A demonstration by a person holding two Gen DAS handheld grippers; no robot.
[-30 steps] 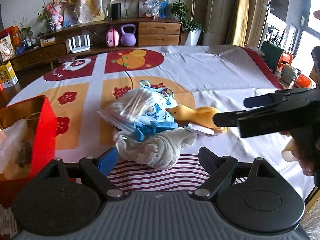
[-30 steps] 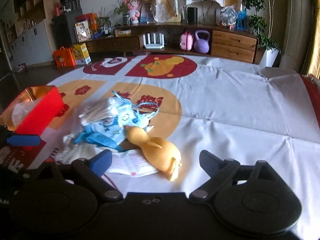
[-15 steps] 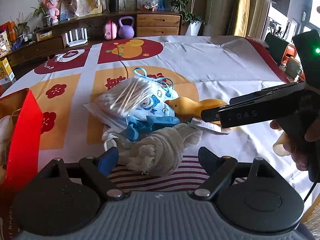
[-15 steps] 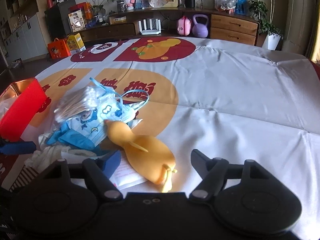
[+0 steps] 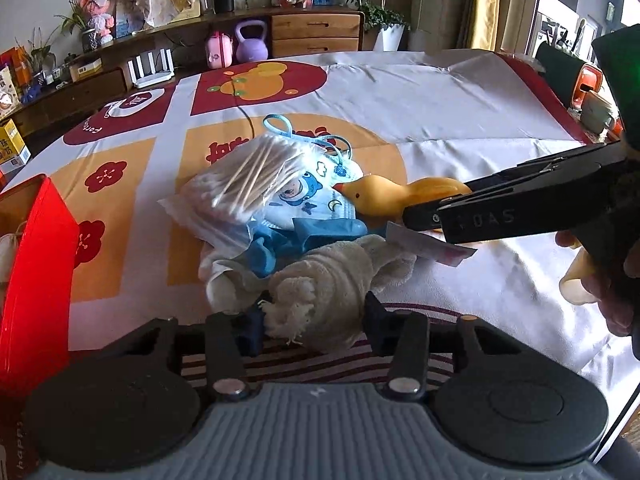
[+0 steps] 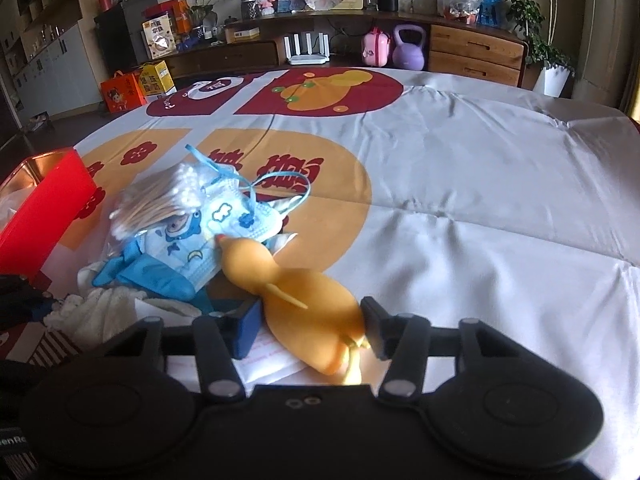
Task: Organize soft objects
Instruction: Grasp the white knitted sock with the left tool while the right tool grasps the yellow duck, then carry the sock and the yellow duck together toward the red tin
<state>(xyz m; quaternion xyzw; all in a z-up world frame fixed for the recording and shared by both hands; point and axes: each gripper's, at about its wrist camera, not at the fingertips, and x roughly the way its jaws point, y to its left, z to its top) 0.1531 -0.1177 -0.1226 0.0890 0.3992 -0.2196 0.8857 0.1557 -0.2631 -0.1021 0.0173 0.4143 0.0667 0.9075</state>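
Observation:
A pile of soft things lies on the tablecloth. It holds a yellow rubber duck (image 6: 304, 296), a white towel (image 5: 328, 276), a blue glove (image 5: 316, 232), cartoon face masks (image 6: 224, 220) and a bag of cotton swabs (image 5: 248, 176). My left gripper (image 5: 314, 320) is low over the towel's near end. Its jaws are closing, and both pads touch the cloth. My right gripper (image 6: 310, 328) straddles the duck's body, jaws closing with the pads against its sides. In the left wrist view the duck (image 5: 384, 196) pokes out of the right gripper's black fingers (image 5: 440, 216).
A red open box (image 5: 36, 264) stands at the left table edge. A white paper packet (image 6: 272, 356) lies under the duck. A red-striped cloth (image 5: 304, 360) lies under the left gripper. The tablecloth (image 6: 460, 200) stretches bare to the right. Shelves and a sideboard stand behind.
Both grippers have sunk toward the pile and their jaws have narrowed. The left now encloses the towel's end, and the right has closed in on the duck's body.

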